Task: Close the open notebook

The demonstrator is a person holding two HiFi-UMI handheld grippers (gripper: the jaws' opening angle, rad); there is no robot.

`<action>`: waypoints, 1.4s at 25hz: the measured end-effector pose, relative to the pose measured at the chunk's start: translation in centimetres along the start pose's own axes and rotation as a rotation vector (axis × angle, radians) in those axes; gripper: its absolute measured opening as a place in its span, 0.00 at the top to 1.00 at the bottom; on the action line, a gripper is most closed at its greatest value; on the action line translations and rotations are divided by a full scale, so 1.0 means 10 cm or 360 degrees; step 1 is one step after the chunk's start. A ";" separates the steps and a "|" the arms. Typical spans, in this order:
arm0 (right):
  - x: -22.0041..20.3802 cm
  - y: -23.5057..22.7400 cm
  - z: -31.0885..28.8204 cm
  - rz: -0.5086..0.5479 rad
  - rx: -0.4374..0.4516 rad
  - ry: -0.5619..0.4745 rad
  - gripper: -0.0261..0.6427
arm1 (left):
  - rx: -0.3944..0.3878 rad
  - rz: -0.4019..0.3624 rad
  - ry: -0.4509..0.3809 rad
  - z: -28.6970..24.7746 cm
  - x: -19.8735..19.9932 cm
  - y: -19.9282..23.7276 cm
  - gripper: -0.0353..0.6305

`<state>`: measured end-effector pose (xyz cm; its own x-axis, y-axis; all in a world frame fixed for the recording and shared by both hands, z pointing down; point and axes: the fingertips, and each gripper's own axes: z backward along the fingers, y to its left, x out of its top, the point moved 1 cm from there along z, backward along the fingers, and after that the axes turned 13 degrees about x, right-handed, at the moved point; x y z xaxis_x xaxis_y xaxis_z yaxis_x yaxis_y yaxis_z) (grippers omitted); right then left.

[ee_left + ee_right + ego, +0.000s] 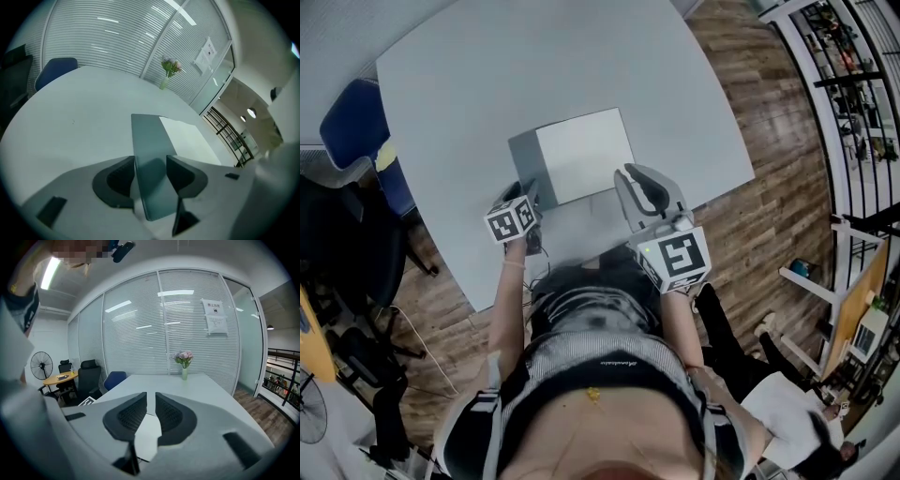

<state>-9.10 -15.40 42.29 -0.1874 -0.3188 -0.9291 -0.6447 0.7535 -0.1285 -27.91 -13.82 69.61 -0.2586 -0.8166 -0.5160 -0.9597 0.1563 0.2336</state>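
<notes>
An open notebook lies near the front edge of the grey table [487, 84]. Its white page [581, 155] lies flat, and its grey cover [523, 164] stands raised along the left side. My left gripper [528, 199] is at the cover's near corner. In the left gripper view the cover [147, 140] stands edge-on between the wide jaws of the left gripper [150, 176], open around it, with the page [187, 138] to its right. My right gripper [639, 183] hovers over the notebook's near right corner. The right gripper [151, 411] is shut to a thin slit and holds nothing.
A vase of flowers [183, 363] stands at the table's far end. A blue chair [352, 117] and a black office chair [337, 234] are at the left side. The table's near edge runs just under my hands. Railings and wood floor lie to the right.
</notes>
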 end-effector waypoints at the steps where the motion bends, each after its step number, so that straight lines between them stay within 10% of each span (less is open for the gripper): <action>1: 0.00 0.00 0.00 -0.0001 0.0000 -0.0001 0.87 | -0.0012 0.0027 0.0002 0.00 0.00 0.00 0.67; 10: 0.01 0.00 0.00 0.0000 0.0013 -0.0013 0.87 | -0.0091 0.0166 0.0003 0.04 0.04 0.01 0.67; 20: -0.01 0.01 0.00 -0.0007 0.0051 -0.0024 0.87 | -0.0067 0.0002 -0.0143 0.32 0.27 -0.04 0.67; 35: 0.06 -0.03 0.18 -0.0005 0.0050 -0.0083 0.87 | -0.0137 0.0082 -0.0254 0.52 0.42 -0.17 0.71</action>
<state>-7.67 -14.83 41.16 -0.1461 -0.2913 -0.9454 -0.6216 0.7705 -0.1413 -27.93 -14.58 62.75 -0.3282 -0.7092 -0.6239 -0.9334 0.1421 0.3294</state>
